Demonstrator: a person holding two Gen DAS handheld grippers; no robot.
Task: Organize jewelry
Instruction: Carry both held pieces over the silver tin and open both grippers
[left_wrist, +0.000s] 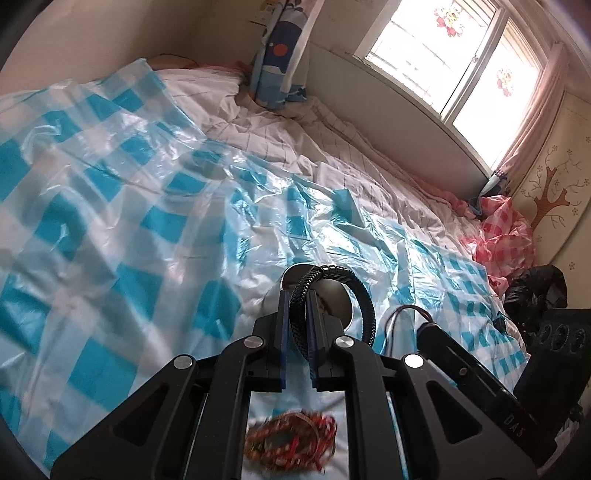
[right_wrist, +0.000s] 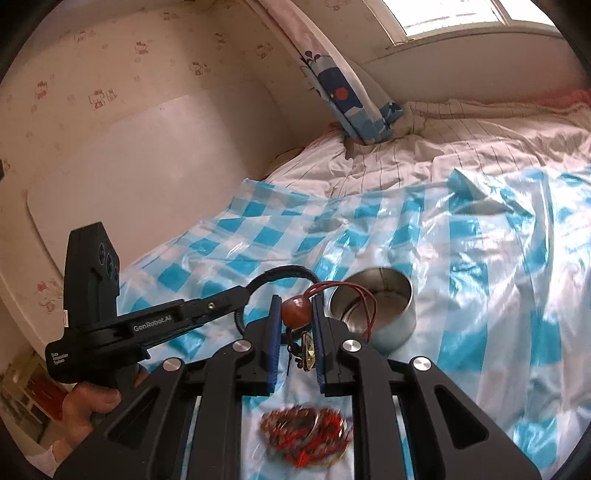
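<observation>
Two handheld grippers over a bed draped in a blue-and-white checked plastic sheet (right_wrist: 480, 258). Left gripper (left_wrist: 297, 314) closed on a black braided bracelet (left_wrist: 334, 291), its blue pads pinching the band near the tips, the rest of the loop arching up and curling down to the right of the fingers. Same left gripper visible in the right wrist view (right_wrist: 236, 291), reaching in from the left, bracelet (right_wrist: 280, 273) looping from its tip, a bare hand (right_wrist: 92, 402) wrapped around its handle. Right gripper (right_wrist: 297, 314) closed partway on a reddish-brown bead (right_wrist: 295, 312) strung on a thin red cord (right_wrist: 364, 301); cord looping up and to the right, a small faceted pendant (right_wrist: 307, 350) hanging between the fingers below the bead. Round metal tin (right_wrist: 373, 314), open at the top, resting on the sheet just right of and beyond the right gripper, the cord loop crossing in front of its rim. Same tin partly hidden behind the left gripper's fingers in the left wrist view (left_wrist: 332, 295). Blurred pile of red and gold jewelry (right_wrist: 304, 437) on the sheet under both grippers, also seen in the left wrist view (left_wrist: 291, 439). White striped bedding (left_wrist: 280, 129) beyond the sheet, a blue-patterned pillow (left_wrist: 279, 55) propped at the wall, a bright window (left_wrist: 454, 55) above.
</observation>
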